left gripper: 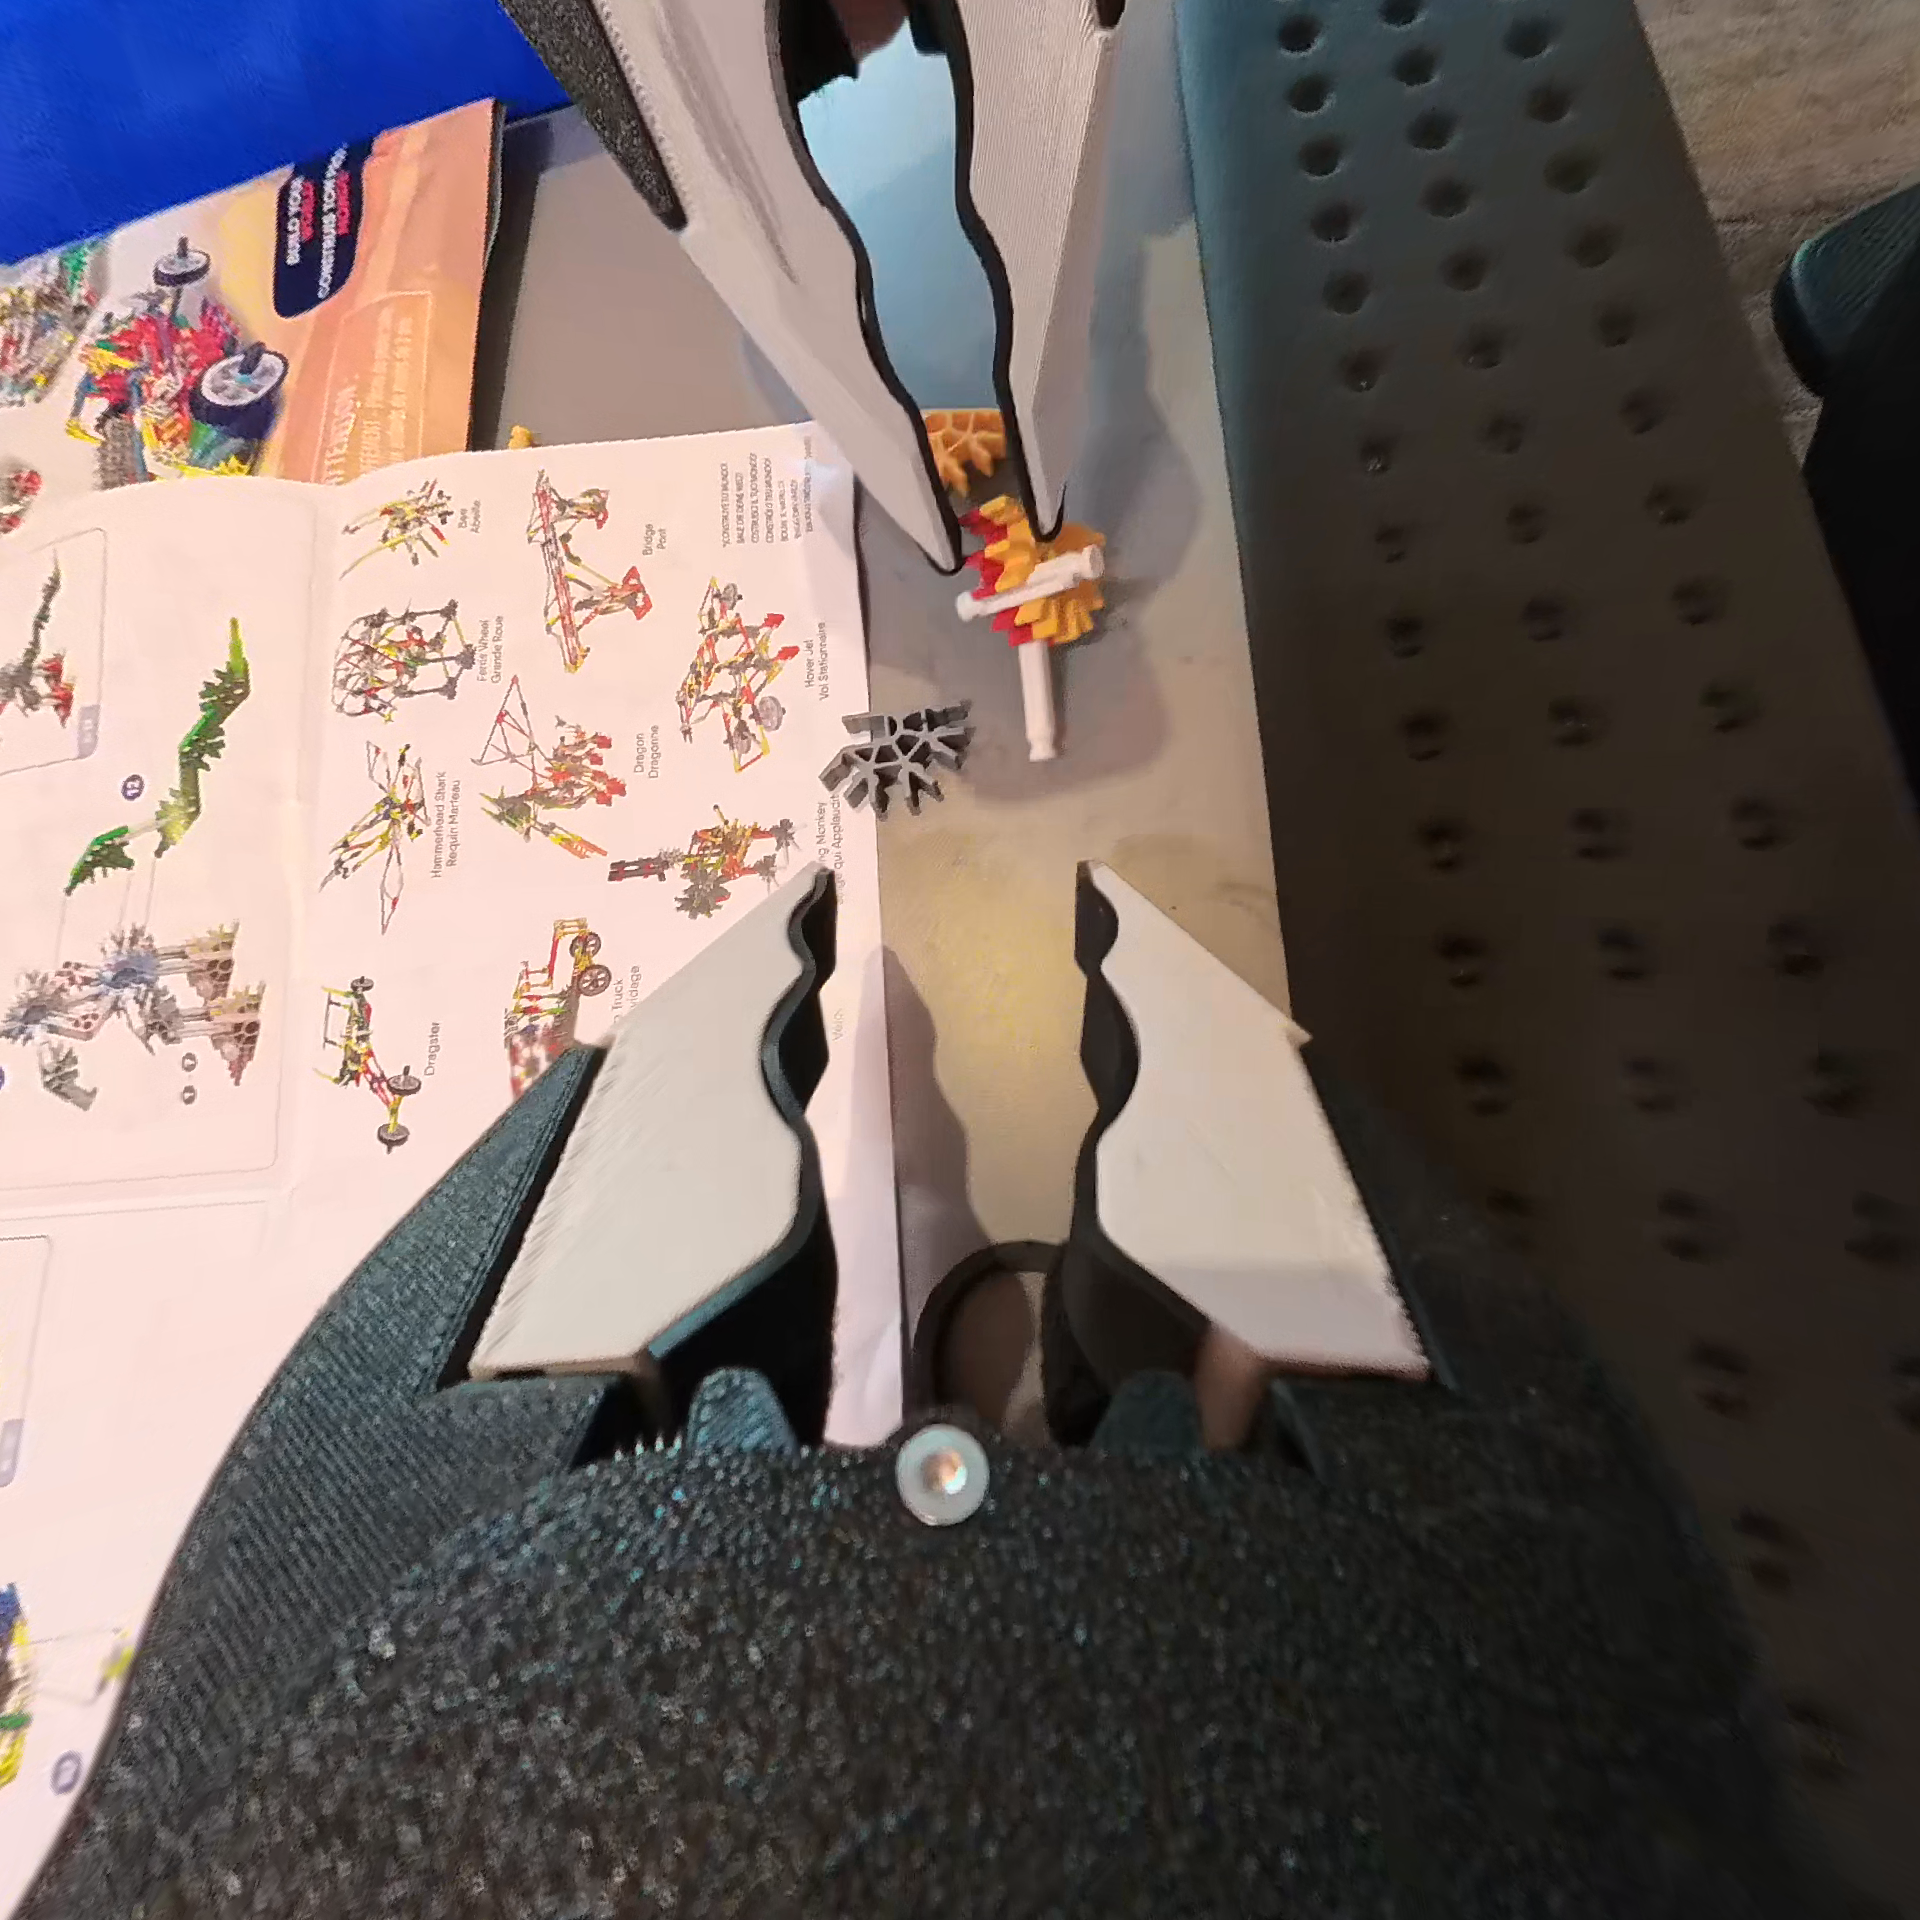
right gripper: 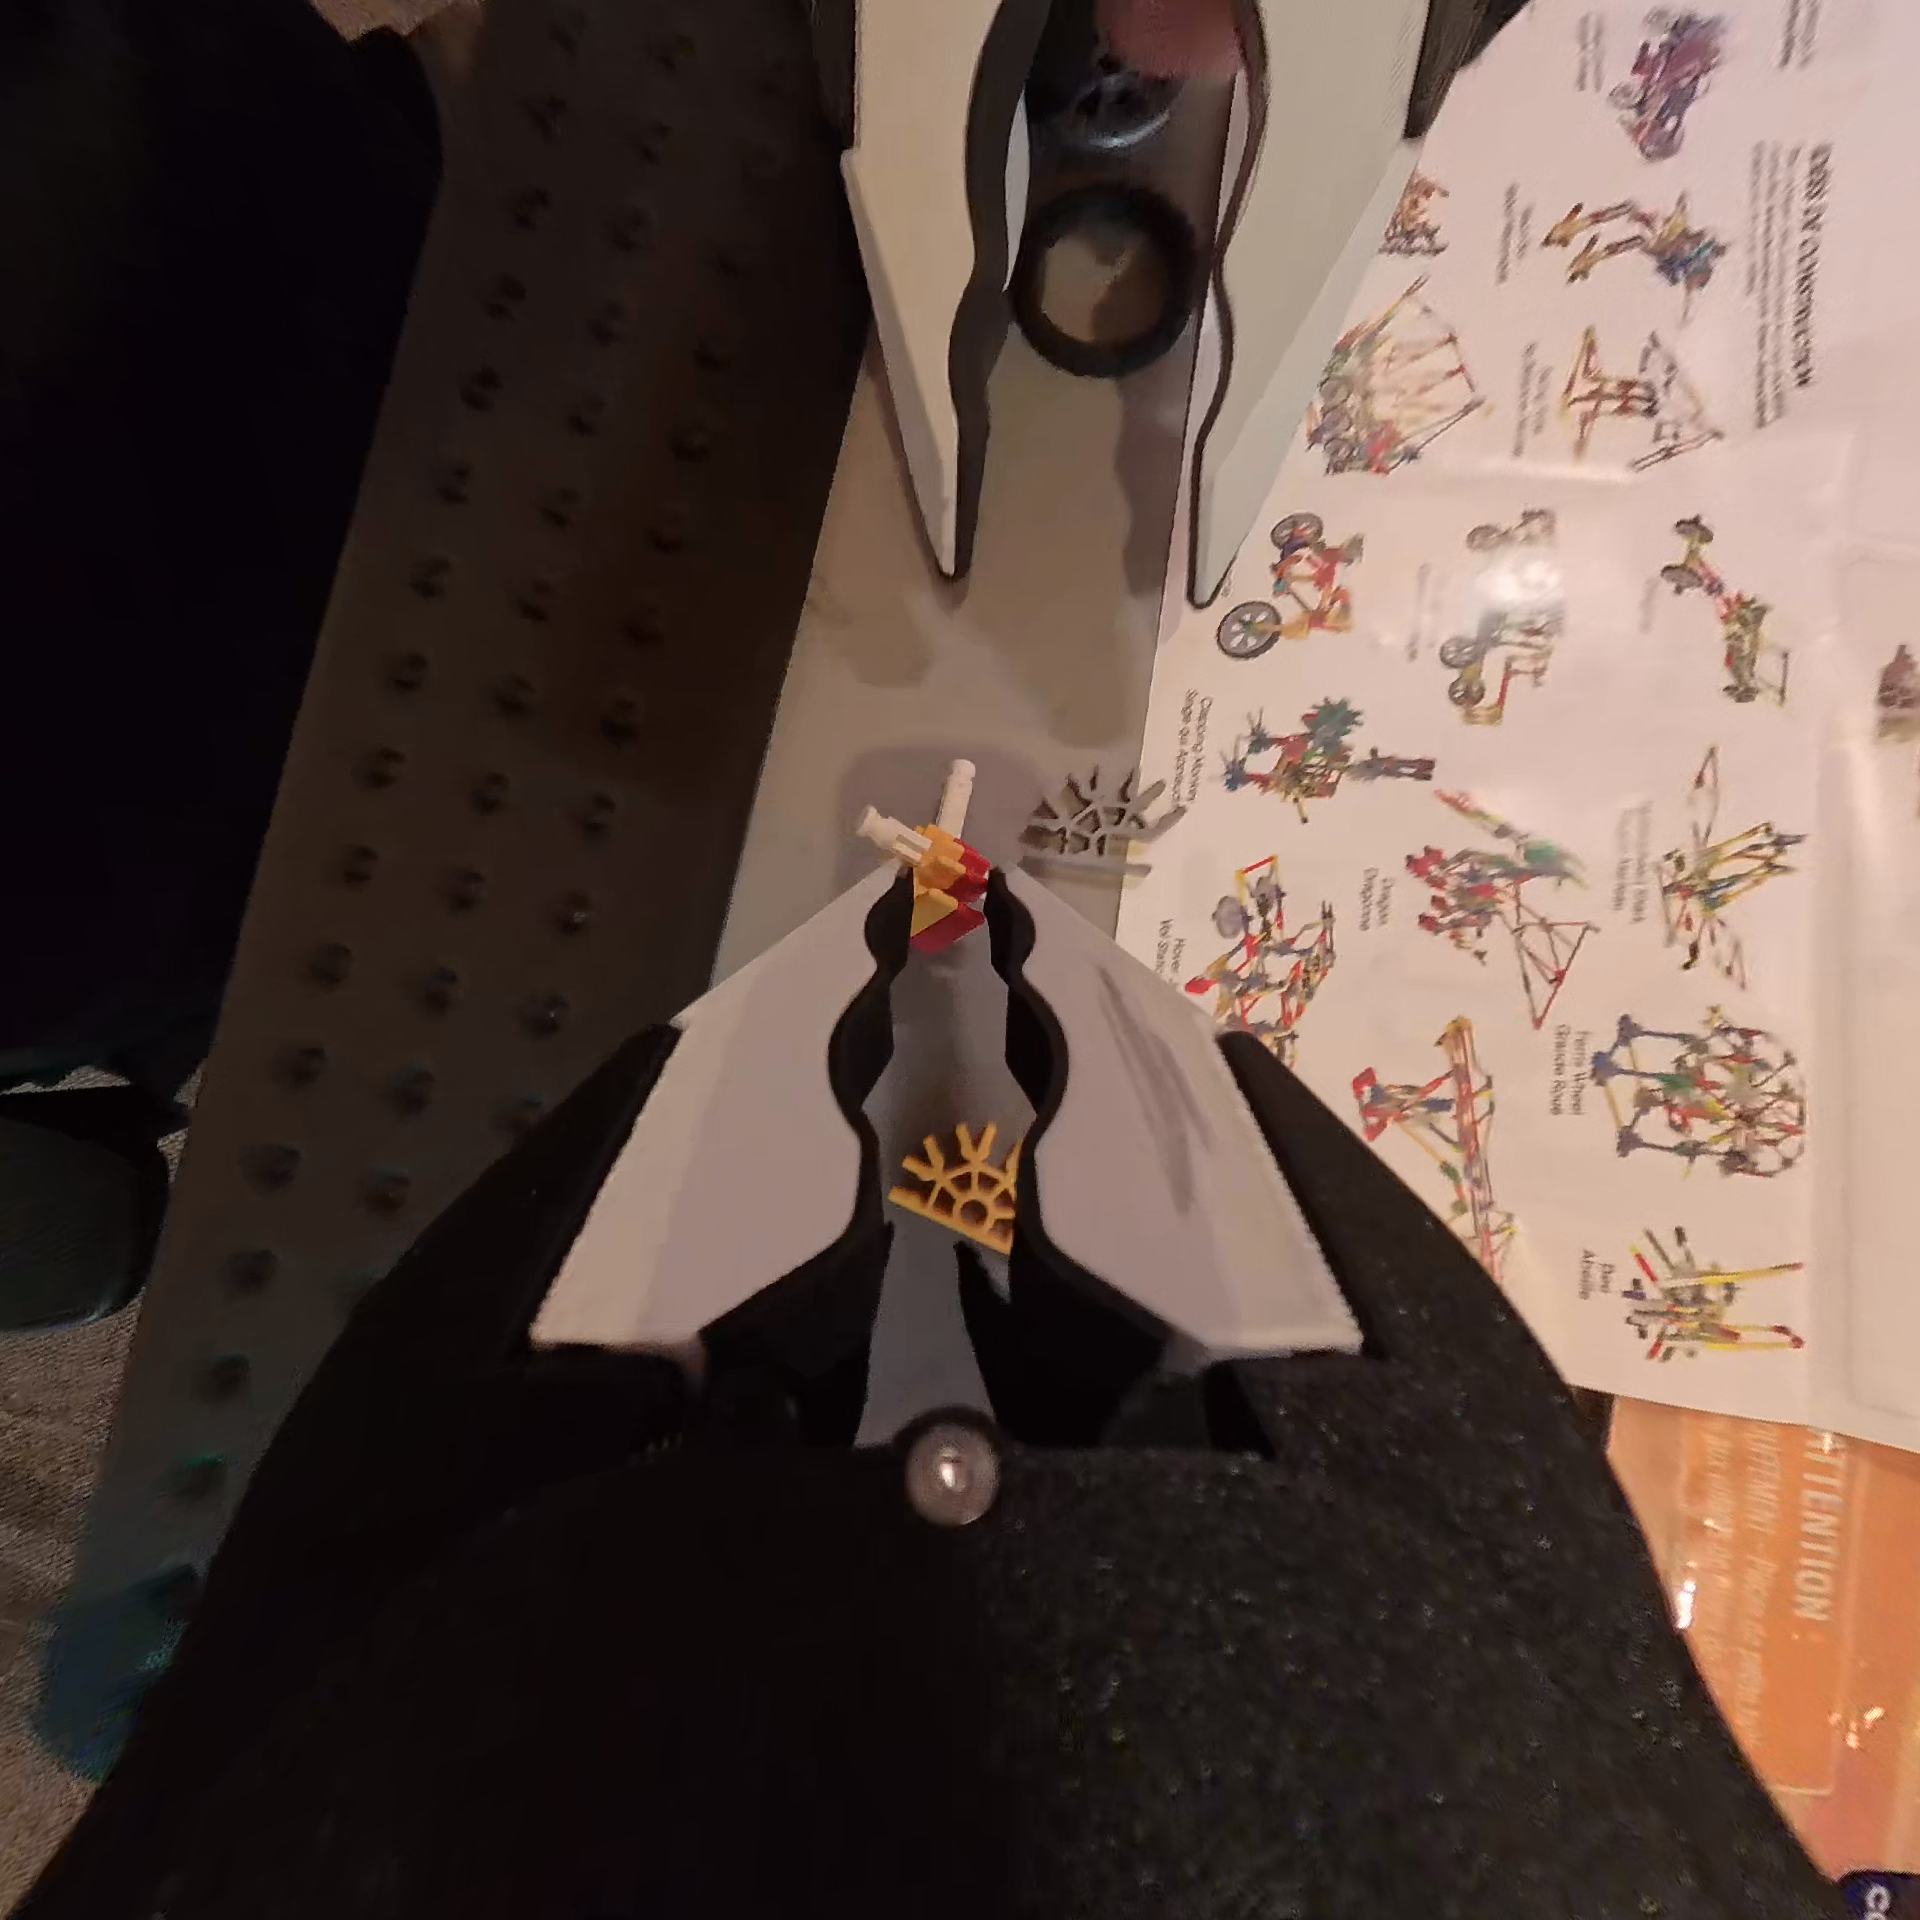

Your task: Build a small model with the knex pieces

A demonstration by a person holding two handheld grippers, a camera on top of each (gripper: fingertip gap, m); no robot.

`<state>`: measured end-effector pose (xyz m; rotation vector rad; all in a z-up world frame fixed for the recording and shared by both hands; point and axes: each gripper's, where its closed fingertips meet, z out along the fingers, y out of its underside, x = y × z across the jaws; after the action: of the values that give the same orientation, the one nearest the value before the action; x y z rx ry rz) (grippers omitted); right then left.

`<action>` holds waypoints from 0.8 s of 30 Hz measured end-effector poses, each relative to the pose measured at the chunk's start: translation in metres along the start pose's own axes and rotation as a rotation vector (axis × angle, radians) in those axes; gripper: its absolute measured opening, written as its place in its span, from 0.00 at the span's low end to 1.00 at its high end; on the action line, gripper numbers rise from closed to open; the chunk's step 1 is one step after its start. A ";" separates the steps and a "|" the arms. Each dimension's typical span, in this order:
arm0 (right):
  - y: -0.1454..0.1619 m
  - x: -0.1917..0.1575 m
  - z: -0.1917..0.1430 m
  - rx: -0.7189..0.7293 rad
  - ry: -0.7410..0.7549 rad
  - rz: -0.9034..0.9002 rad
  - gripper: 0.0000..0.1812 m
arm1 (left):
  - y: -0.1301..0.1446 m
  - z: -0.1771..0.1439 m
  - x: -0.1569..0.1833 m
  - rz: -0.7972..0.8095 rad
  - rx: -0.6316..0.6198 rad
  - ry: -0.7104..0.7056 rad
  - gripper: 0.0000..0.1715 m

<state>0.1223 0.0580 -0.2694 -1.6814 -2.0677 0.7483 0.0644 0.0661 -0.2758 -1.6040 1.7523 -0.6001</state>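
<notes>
My right gripper (right gripper: 940,883) is shut on a small assembly of red and yellow connectors with white rods (right gripper: 940,878), held at its fingertips just above the grey table. It also shows in the left wrist view (left gripper: 1003,545), pinching the same assembly (left gripper: 1034,592). My left gripper (left gripper: 954,888) is open and empty, hovering over the table edge of the leaflet; it shows across from me in the right wrist view (right gripper: 1081,582). A grey snowflake connector (left gripper: 902,761) lies between the two grippers. A yellow half-round connector (right gripper: 961,1190) lies on the table under my right gripper.
An open instruction leaflet (left gripper: 436,790) with model pictures covers the table beside the grippers. A black rubber ring (right gripper: 1101,286) lies under the left gripper. A dark perforated chair back (left gripper: 1538,727) borders the table. An orange booklet (left gripper: 353,312) lies beyond the leaflet. About 7 cm separates my left fingertips from my right.
</notes>
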 end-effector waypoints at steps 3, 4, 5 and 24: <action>-0.007 0.007 -0.001 0.033 0.047 -0.026 0.07 | -0.002 0.002 0.000 -0.010 0.005 -0.002 0.26; -0.009 0.008 -0.001 0.044 0.053 -0.033 0.07 | -0.002 0.003 -0.001 -0.018 0.005 -0.007 0.26; -0.011 0.009 -0.001 0.054 0.064 -0.044 0.07 | -0.003 0.003 -0.001 -0.027 0.008 -0.008 0.25; 0.000 0.032 -0.010 0.031 0.134 0.038 0.09 | 0.006 -0.009 -0.027 -0.080 -0.018 -0.065 0.14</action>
<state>0.1211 0.0911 -0.2631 -1.7096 -1.9286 0.6566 0.0542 0.0925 -0.2694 -1.6943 1.6570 -0.5655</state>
